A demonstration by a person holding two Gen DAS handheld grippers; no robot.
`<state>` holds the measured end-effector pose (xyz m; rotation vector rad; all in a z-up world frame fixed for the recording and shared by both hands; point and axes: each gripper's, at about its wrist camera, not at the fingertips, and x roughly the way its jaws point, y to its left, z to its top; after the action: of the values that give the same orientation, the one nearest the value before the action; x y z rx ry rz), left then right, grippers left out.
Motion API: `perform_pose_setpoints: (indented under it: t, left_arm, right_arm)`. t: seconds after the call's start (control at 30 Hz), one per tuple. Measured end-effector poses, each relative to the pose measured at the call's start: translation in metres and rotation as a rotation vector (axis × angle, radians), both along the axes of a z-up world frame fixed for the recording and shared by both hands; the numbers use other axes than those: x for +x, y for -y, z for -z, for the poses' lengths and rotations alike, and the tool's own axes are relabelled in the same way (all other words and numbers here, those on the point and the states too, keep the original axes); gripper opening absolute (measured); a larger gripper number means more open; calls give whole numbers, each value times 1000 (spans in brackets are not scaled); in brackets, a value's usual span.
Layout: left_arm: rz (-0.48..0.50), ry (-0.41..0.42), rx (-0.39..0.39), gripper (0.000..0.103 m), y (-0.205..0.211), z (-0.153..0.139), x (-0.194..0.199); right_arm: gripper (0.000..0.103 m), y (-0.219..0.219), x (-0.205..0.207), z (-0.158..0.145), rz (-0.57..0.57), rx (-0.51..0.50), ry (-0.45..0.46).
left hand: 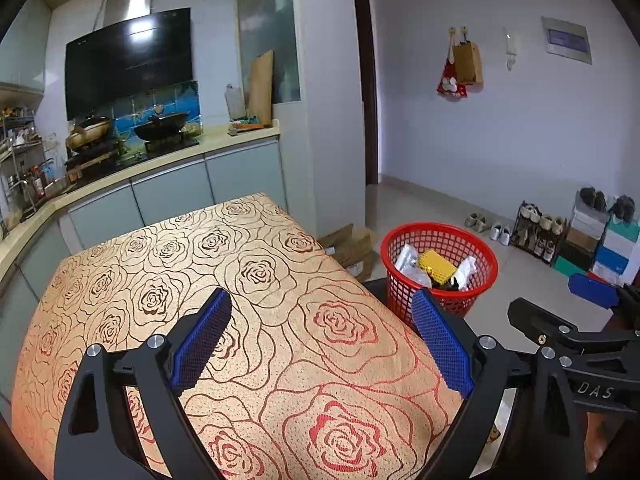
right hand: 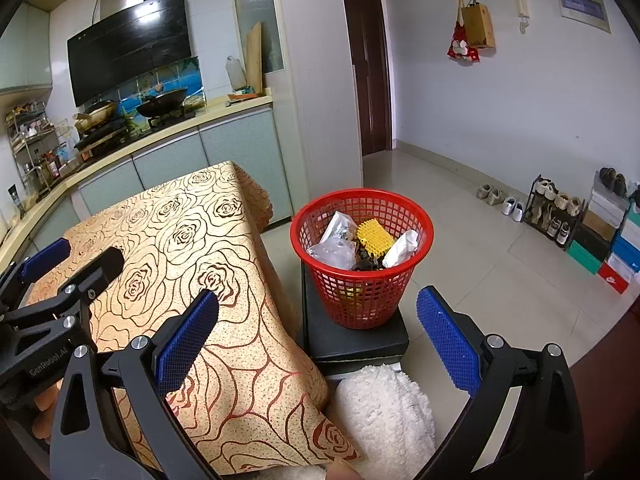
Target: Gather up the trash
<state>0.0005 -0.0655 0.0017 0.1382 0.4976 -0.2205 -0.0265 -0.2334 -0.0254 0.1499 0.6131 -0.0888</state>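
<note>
Trash (right hand: 362, 240) basketed; both fingers (left hand: 442, 344) wide, empty.

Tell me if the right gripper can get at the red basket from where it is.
Probably yes: the right gripper is open and empty, and the red basket stands ahead on the black box with nothing between.

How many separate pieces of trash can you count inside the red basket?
4 visible in the red basket: a clear plastic bag at left, a yellow grid piece in the middle, a white wrapper at right, dark scraps beneath. More may be hidden underneath.
</note>
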Motion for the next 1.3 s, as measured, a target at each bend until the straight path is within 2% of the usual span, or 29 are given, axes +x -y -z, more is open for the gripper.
perform_pose_setpoints:
  t: [0.33,1.3]
  left_arm:
    - [-26,-55,-17,88,-9,3,9]
    - [-34,-63,-23,88,-10,1,12]
  right_arm:
    - [96,-1,-1,3,0,6,-2]
    - [96,-1,-1,0,1,12,5]
